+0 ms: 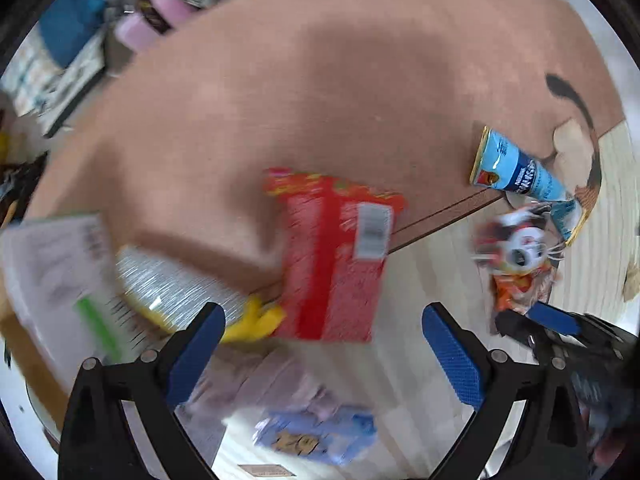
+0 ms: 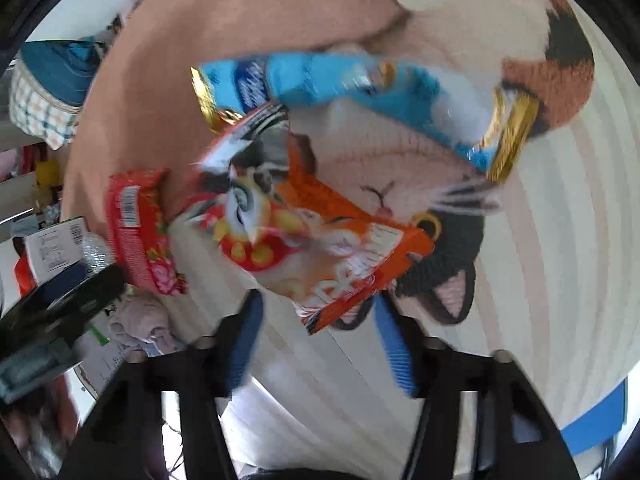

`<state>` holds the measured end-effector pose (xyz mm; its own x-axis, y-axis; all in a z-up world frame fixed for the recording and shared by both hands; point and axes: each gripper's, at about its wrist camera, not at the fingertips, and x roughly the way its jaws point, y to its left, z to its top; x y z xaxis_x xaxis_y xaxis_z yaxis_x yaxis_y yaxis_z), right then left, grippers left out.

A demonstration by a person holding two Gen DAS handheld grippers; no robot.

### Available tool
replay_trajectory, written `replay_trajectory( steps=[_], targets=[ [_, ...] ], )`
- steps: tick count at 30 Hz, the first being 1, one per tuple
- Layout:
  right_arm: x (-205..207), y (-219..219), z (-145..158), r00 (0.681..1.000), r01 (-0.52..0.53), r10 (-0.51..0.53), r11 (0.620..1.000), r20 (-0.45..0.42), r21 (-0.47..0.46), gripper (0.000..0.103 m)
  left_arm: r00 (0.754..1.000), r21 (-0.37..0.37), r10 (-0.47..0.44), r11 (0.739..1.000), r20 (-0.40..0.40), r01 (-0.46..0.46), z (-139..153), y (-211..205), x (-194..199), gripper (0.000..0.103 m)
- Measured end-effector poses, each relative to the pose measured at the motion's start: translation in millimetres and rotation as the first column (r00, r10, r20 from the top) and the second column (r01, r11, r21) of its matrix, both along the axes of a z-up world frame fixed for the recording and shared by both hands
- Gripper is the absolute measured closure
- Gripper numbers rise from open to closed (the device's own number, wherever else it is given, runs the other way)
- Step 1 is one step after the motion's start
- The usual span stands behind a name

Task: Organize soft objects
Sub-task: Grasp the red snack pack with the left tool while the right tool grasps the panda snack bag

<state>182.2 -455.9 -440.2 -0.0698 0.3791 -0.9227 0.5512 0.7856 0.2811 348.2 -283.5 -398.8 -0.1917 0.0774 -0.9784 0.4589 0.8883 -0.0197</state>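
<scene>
A red snack packet point(image 1: 336, 256) lies on the cat-pattern rug point(image 1: 304, 92) just ahead of my open, empty left gripper point(image 1: 320, 332). It also shows at the left of the right wrist view point(image 2: 136, 232). An orange snack bag point(image 2: 320, 232) lies in front of my right gripper point(image 2: 316, 332), whose blue fingers point(image 2: 394, 348) stand apart at the bag's near corner; the view is blurred. It shows too in the left wrist view point(image 1: 516, 256). A light-blue packet with gold ends point(image 2: 360, 92) lies beyond it, and it shows on the right in the left wrist view point(image 1: 516, 168).
A silver-and-yellow pouch point(image 1: 180, 292) and a white box point(image 1: 60, 276) lie left of the red packet. A lilac-blue soft item point(image 1: 316, 436) sits below my left gripper. A blue-topped checked bag point(image 2: 48, 92) and clutter point(image 1: 160, 8) stand at the rug's far side.
</scene>
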Motion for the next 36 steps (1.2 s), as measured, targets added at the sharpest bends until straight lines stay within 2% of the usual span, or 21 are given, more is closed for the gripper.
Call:
replay_trajectory(
  steps=[2, 3, 4, 5, 6, 8, 11, 13, 14, 17, 18, 20, 25, 26, 27, 28, 31, 35, 36],
  targets=[
    [6.3, 1.4, 6.9, 0.998, -0.064, 0.065, 0.996, 0.005, -0.065, 0.039, 1.000, 0.020, -0.022, 1.000, -0.012, 0.022, -15.1, -8.6, 1.6, 0.003],
    [9.6, 2.1, 11.1, 0.996, -0.091, 0.092, 0.991, 0.006, -0.095, 0.039, 1.000, 0.027, -0.019, 0.999, -0.014, 0.020, -19.2, -10.3, 2.8, 0.013],
    [11.6, 3.1, 14.8, 0.994, -0.106, 0.107, 0.988, 0.009, -0.113, 0.039, 1.000, 0.040, -0.016, 0.999, -0.014, 0.017, -22.4, -11.1, 3.3, 0.030],
    [15.2, 3.1, 20.1, 0.991, -0.130, 0.134, 0.982, 0.018, -0.136, 0.039, 1.000, 0.045, -0.013, 0.999, -0.014, 0.013, -24.3, -11.3, 3.7, 0.040],
    [18.8, 4.0, 25.1, 0.986, -0.155, 0.162, 0.975, 0.029, -0.159, 0.039, 1.000, 0.048, -0.002, 0.999, -0.013, 0.003, -25.4, -10.3, 3.6, 0.055],
    [27.1, 7.6, 36.5, 0.978, -0.192, 0.205, 0.960, 0.044, -0.204, 0.039, 1.000, 0.040, 0.030, 0.999, -0.001, -0.030, -23.4, -7.1, 2.4, 0.056],
    [36.6, 13.3, 37.9, 0.960, -0.254, 0.275, 0.934, 0.050, -0.249, 0.039, 0.998, 0.025, 0.069, 0.997, 0.013, -0.070, -21.3, 0.2, -1.6, 0.057],
    [45.7, 20.5, 38.2, 0.946, -0.306, 0.324, 0.914, 0.023, -0.266, 0.039, 0.996, 0.018, 0.089, 0.996, 0.011, -0.089, -18.9, 8.1, -2.8, 0.057],
    [48.7, 23.8, 40.4, 0.935, -0.341, 0.354, 0.897, -0.003, -0.282, 0.039, 0.995, 0.017, 0.098, 0.995, 0.008, -0.098, -18.5, 10.9, -5.6, 0.057],
    [55.8, 35.5, 57.0, 0.904, -0.397, 0.427, 0.843, 0.004, -0.364, 0.039, 0.994, 0.003, 0.104, 0.995, -0.031, -0.104, -21.1, 19.0, -14.1, 0.056],
    [59.0, 36.8, 61.2, 0.891, -0.416, 0.453, 0.823, 0.006, -0.387, 0.036, 0.995, 0.002, 0.097, 0.995, -0.031, -0.097, -22.3, 21.2, -13.5, 0.054],
    [67.2, 40.3, 60.4, 0.875, -0.444, 0.485, 0.812, 0.015, -0.378, 0.031, 0.995, 0.001, 0.094, 0.996, -0.041, -0.094, -26.7, 23.2, -17.4, 0.052],
    [94.2, 57.5, 38.0, 0.830, -0.537, 0.556, 0.774, -0.047, -0.337, 0.032, 0.995, -0.003, 0.093, 0.996, -0.046, -0.093, -35.1, 30.8, -24.1, 0.050],
    [96.1, 56.8, 35.1, 0.835, -0.535, 0.547, 0.774, -0.067, -0.339, 0.038, 0.994, -0.004, 0.096, 0.995, -0.043, -0.096, -35.7, 32.4, -26.4, 0.050],
    [97.5, 55.1, 33.2, 0.844, -0.523, 0.531, 0.787, -0.075, -0.327, 0.056, 0.993, -0.008, 0.110, 0.994, -0.043, -0.110, -35.4, 34.1, -28.3, 0.051],
    [98.2, 50.1, 32.2, 0.869, -0.487, 0.489, 0.822, -0.074, -0.294, 0.059, 0.991, -0.014, 0.129, 0.991, -0.043, -0.130, -34.9, 36.4, -29.6, 0.052],
    [99.9, 44.0, 34.0, 0.931, -0.364, 0.360, 0.899, -0.061, -0.243, 0.059, 0.987, -0.028, 0.157, 0.987, -0.037, -0.158, -40.6, 43.9, -30.5, 0.052],
    [102.7, 26.0, 34.5, 0.952, -0.306, 0.299, 0.920, -0.065, -0.246, 0.059, 0.992, -0.010, 0.129, 0.992, -0.019, -0.129, -43.7, 41.1, -39.2, 0.052],
    [103.5, 23.9, 35.4, 0.956, -0.292, 0.285, 0.924, -0.065, -0.246, 0.059, 0.992, -0.006, 0.128, 0.992, -0.015, -0.128, -42.4, 39.3, -39.3, 0.055]
  ],
)
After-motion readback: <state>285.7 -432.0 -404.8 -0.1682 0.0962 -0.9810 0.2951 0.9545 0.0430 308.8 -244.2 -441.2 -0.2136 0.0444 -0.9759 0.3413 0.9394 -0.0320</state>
